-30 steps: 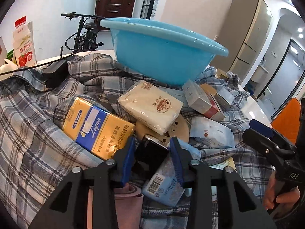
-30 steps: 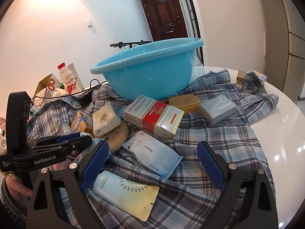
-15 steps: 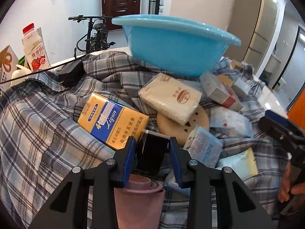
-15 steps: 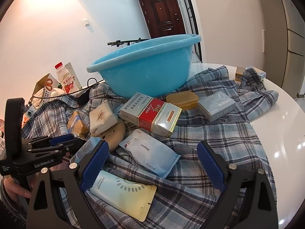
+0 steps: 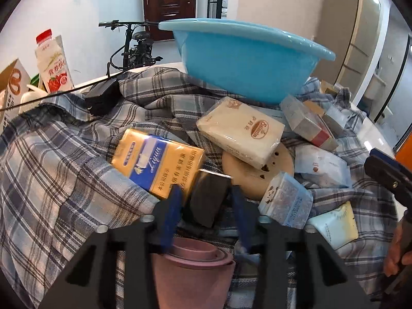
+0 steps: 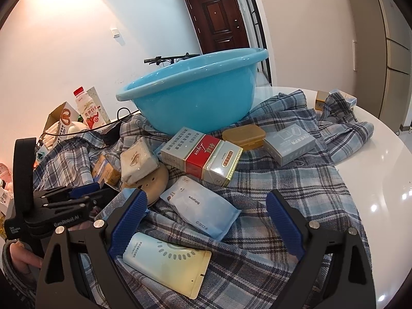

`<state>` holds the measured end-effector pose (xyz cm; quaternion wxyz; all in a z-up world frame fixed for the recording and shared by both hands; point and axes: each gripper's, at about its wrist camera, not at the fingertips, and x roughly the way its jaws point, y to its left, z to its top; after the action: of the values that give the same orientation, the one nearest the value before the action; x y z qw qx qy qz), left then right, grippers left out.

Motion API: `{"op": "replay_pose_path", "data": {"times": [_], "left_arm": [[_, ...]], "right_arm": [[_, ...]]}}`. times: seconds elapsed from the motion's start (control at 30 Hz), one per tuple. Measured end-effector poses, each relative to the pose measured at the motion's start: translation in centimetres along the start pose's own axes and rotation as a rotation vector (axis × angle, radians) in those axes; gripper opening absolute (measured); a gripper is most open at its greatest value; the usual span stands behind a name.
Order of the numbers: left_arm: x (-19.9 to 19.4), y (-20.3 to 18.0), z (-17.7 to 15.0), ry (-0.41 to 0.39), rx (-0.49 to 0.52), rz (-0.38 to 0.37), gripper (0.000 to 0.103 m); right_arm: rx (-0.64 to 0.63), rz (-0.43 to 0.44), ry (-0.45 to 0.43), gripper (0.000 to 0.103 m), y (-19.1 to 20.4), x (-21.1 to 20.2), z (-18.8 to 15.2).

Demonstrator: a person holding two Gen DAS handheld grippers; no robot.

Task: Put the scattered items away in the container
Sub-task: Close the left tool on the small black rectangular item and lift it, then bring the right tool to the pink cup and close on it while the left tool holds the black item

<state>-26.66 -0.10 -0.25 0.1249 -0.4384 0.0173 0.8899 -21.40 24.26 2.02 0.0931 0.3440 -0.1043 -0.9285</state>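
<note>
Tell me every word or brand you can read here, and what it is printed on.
"Liqun": yellow and blue carton.
"Liqun": red and silver carton.
"babycare": pale blue pouch.
"GenRobot.AI": left tool, mirrored in the right wrist view.
Chinese characters on the milk bottle, tissue pack and cartons: not readable to me.
Small print on the grey box: blurred.

- Basin (image 6: 195, 97): on the plaid cloth (image 6: 283, 185), well ahead of the right gripper (image 6: 206, 219).
- Cigarette carton (image 6: 203, 155): just before the basin.
- Wipes pack (image 6: 200, 207) and sachet (image 6: 167, 262): between the right gripper's fingers.
- Black box (image 5: 208, 195): between the left gripper's (image 5: 206, 206) fingers.
</note>
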Motion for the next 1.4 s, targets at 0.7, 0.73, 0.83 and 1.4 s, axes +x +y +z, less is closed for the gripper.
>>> {"op": "replay_pose_path", "data": {"times": [0.7,0.73,0.83,1.4], "left_arm": [[-7.3,3.6,-1.5,-0.024,-0.012,0.057,0.032],[-8.1,4.2,-1.8,-0.021,-0.012,0.073,0.032],[-9.0,5.3,-2.6,-0.005,-0.009,0.107,0.032],[-5.9,8.7,-4.4,0.077,-0.143,0.146,0.061]], "right_arm": [[0.003,0.002,0.007,0.093,-0.1,0.2,0.0],[0.001,0.003,0.009,0.093,-0.1,0.2,-0.1],[-0.012,0.005,0.008,0.093,0.2,0.2,-0.1],[-0.008,0.001,0.015,0.093,0.0,0.4,-0.1]]}}
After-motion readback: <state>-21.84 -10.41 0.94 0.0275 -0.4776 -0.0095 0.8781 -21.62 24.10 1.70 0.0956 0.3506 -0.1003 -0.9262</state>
